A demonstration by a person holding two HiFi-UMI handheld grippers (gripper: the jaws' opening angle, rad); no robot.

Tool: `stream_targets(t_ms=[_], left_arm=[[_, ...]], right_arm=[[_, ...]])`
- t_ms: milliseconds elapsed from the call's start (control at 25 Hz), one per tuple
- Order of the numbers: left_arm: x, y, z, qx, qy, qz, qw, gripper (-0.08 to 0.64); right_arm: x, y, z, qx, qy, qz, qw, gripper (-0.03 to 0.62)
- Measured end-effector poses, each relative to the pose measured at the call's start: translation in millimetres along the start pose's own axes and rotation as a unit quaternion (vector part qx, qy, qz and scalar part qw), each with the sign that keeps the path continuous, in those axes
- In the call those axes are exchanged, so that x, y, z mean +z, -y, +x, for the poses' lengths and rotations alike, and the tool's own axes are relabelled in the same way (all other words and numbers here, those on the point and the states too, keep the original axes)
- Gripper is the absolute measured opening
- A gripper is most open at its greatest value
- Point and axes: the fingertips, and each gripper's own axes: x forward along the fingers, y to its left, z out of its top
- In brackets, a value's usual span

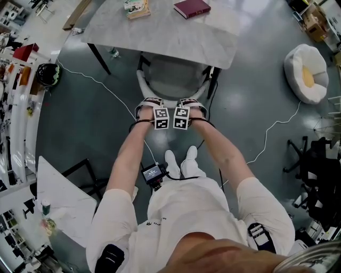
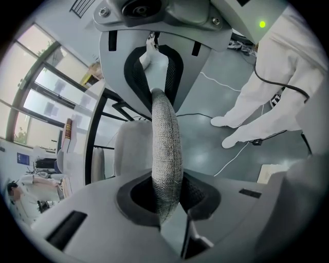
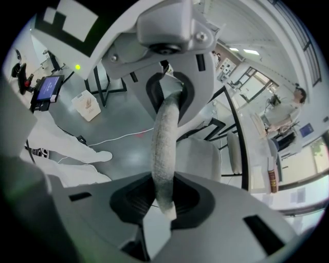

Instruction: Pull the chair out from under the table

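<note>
A grey fabric chair stands with its seat partly under the pale marble-top table. Its backrest faces me. Both grippers sit side by side on the top rim of the backrest: left gripper, right gripper. In the left gripper view the woven rim runs between the jaws of the left gripper, which is shut on it. The right gripper view shows the same: the rim is clamped in the right gripper. The seat lies beyond.
A red book and another book lie on the table. A white cable trails over the floor left of the chair. A round white cushion lies at the right. My feet are just behind the chair.
</note>
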Motion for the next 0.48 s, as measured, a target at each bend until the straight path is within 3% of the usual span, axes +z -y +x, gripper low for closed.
stream_targets(t_ms=[480], left_arm=[[2.0, 37.5, -13.0, -0.008, -0.001, -0.003, 1.0, 0.074]], right_arm=[[9.5, -38.9, -9.7, 0.004, 0.003, 0.008, 1.0, 0.08]])
